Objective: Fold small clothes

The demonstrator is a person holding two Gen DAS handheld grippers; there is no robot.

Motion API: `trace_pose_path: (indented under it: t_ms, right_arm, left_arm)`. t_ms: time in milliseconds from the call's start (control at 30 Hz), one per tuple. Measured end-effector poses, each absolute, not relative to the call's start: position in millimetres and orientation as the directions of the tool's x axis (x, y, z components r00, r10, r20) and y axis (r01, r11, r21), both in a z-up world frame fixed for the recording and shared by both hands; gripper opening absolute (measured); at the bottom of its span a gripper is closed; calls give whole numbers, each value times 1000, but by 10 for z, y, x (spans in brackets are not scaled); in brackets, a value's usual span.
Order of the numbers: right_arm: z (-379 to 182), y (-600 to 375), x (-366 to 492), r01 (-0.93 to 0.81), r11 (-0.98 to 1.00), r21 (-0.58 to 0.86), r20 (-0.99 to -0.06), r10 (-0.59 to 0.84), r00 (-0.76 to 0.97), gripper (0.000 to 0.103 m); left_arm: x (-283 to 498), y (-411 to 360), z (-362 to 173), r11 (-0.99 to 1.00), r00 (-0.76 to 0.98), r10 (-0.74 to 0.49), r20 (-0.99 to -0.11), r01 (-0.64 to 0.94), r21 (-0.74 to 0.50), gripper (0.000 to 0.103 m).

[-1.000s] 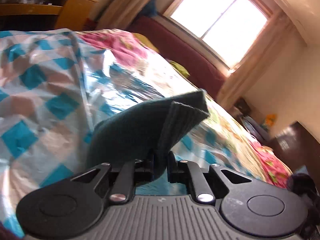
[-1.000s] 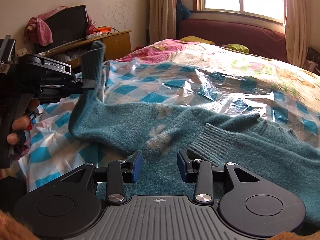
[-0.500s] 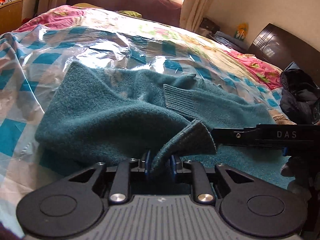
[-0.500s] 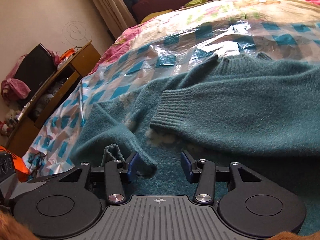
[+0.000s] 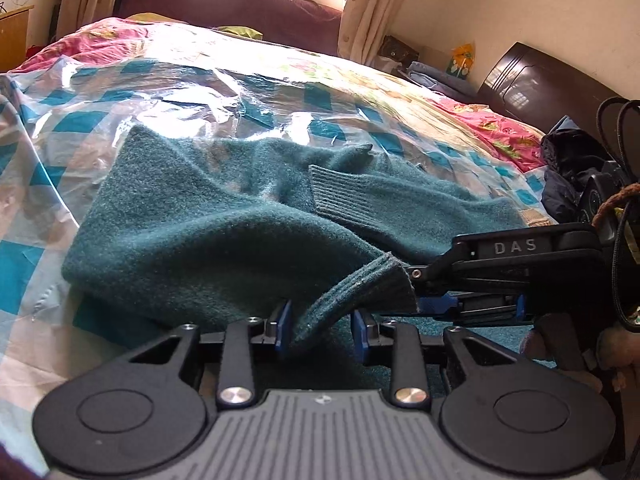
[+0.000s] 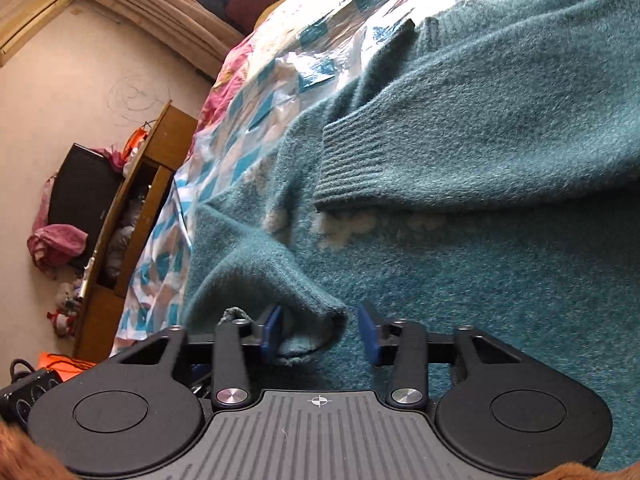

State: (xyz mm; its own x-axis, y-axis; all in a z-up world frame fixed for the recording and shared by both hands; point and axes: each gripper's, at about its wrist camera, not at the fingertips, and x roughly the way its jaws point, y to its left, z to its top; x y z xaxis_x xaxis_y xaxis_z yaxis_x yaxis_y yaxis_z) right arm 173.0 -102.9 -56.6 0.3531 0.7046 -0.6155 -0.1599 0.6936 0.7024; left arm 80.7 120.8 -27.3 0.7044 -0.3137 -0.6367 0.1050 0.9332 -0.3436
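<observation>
Now both sleeves lie folded across the fuzzy teal knitted sweater (image 5: 192,216), left gripper (image 5: 320,330) just opening off its ribbed cuff (image 5: 372,288), right gripper's (image 6: 320,332) fingers closing, still apart, around a loose fold (image 6: 304,300); body folds remain.

Left gripper (image 5: 322,330): black linkage arms, silver pivot screws, blue jaw pads, grey ribbed housing. Right gripper (image 6: 318,334): same build, crosshair mark; side stamped "DAS", black cables trailing.
</observation>
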Motion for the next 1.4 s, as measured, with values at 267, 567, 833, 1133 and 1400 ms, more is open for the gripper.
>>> trace_pose_path:
  t_ms: [267,567,833,1133,1400]
  right_arm:
    - [-137,-996,1824,-260,741,619,-622,665,414,8]
    - [620,-1383,2151,-331,817,473,-589,572,570,7]
    - [654,-2254,2345,-148,917,370,-646,369,668,6]
    - [-202,-2779,2411,40,932,360,-765,271,585,7]
    - [74,-2773,2133,0,951,308,-692,224,686,17]
  left_arm:
    - [747,1254,-175,913,732,-346,-587,118,-391,40]
    - [673,1233,223,895,799,-374,-470,176,-411,55]
    - [1079,919,280,923,798,-359,-484,225,-313,59]
    - [1595,403,-360,954,673,-300,-676,227,-197,59]
    - [1579,332,-187,953,689,-300,-659,251,-171,60]
